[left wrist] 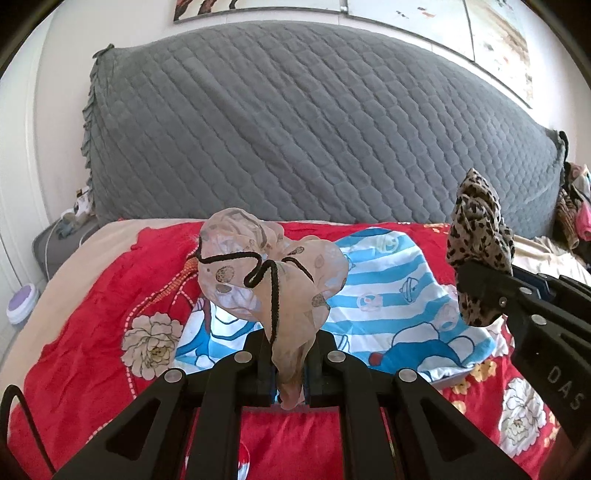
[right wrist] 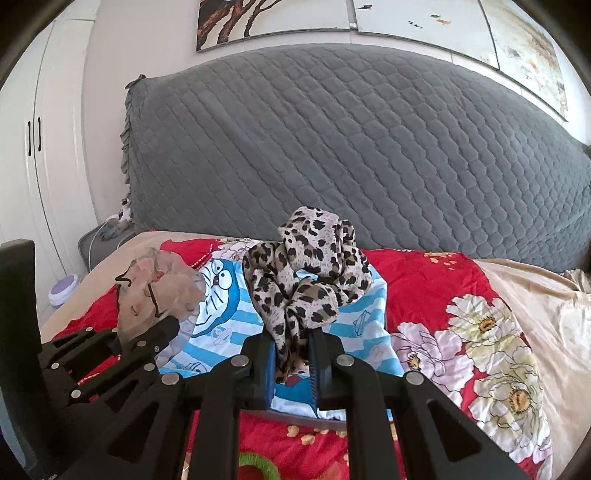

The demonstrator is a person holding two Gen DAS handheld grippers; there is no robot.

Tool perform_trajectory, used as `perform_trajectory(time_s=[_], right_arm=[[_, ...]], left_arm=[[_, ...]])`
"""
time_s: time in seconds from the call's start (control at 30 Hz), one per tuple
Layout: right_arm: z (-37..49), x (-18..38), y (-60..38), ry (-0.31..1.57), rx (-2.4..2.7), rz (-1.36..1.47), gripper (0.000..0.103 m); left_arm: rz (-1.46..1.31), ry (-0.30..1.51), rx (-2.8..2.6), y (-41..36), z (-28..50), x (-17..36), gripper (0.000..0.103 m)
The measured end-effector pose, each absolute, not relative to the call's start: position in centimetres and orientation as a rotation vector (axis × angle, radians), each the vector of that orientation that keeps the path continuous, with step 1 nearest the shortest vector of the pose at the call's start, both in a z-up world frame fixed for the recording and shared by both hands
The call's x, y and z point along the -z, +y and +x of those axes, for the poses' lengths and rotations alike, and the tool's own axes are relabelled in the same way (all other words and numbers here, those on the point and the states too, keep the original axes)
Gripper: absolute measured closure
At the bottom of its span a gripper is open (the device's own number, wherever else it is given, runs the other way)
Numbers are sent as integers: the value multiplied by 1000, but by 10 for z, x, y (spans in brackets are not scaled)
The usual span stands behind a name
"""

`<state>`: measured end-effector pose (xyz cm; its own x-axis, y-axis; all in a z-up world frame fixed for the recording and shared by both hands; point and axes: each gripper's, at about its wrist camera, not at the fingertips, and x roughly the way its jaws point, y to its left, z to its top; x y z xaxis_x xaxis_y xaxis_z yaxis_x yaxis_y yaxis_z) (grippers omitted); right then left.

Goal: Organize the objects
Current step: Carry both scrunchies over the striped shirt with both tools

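Both grippers are carrying cloth, so the step in hand looks like transport: two small garments are held up over the bed, ready to be set down. The left gripper (left wrist: 288, 354) is clamped tight on a sheer beige piece (left wrist: 258, 266) with a black cord (left wrist: 275, 295) looped over it; the cloth bunches up above the jaws. The right gripper (right wrist: 291, 354) is pinched just as tight on a leopard-print piece (right wrist: 310, 273), which also stands in a crumpled wad above its fingers. In the left view the right gripper sits at 3 o'clock; in the right view the left one is at 9 o'clock, so the two are side by side and apart.

Under both, toward 6 o'clock of each wad, lies a blue-striped cartoon cloth (left wrist: 388, 295), flat on the bed, with what seems a grey edge beneath its near side. I judge this the likely drop spot, though I cannot tell for sure. The next move calls for lowering each wad onto a chosen place and then opening the jaws; thin fabric and the cord may snag on the pads, so a clean release matters.

The surface is a red floral bedspread (right wrist: 424, 288) over a beige sheet (right wrist: 535, 295). A grey quilted headboard (left wrist: 314, 129) fills 12 o'clock, with paintings (right wrist: 277, 18) above, a white wardrobe (right wrist: 33, 166) at 9 o'clock and more clothes (left wrist: 572, 214) at 3 o'clock.
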<state>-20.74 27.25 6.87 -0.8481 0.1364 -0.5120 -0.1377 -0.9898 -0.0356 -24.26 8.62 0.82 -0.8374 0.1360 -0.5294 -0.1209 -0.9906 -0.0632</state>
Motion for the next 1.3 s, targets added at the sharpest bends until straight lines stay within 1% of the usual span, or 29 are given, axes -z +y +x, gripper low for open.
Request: perform_trajectory(time_s=[0.07, 0.3, 0.4, 0.63, 0.8, 0.9, 1.1, 1.3], right_arm=[[-214, -64, 273, -23, -2878, -801, 89], [-230, -51, 278, -28, -2882, -764, 89], [-240, -38, 281, -18, -2889, -781, 89], [-258, -5, 290, -15, -2877, -833, 89], [-260, 1, 300, 37, -2891, -843, 89], [-260, 0, 301, 37, -2902, -852, 88], [-266, 5, 296, 16, -2885, -930, 88], [-273, 14, 305, 70, -2847, -1018, 88]], left_arm=[[-839, -42, -2885, 86, -247, -5, 94], [-819, -6, -2878, 87, -264, 5, 94], [-819, -42, -2868, 84, -273, 9, 94], [-849, -60, -2851, 87, -297, 25, 94], [-874, -72, -2835, 91, -308, 37, 94], [-886, -71, -2824, 93, -311, 40, 93], [-905, -65, -2790, 97, -315, 42, 93], [-940, -59, -2762, 101, -320, 47, 93]])
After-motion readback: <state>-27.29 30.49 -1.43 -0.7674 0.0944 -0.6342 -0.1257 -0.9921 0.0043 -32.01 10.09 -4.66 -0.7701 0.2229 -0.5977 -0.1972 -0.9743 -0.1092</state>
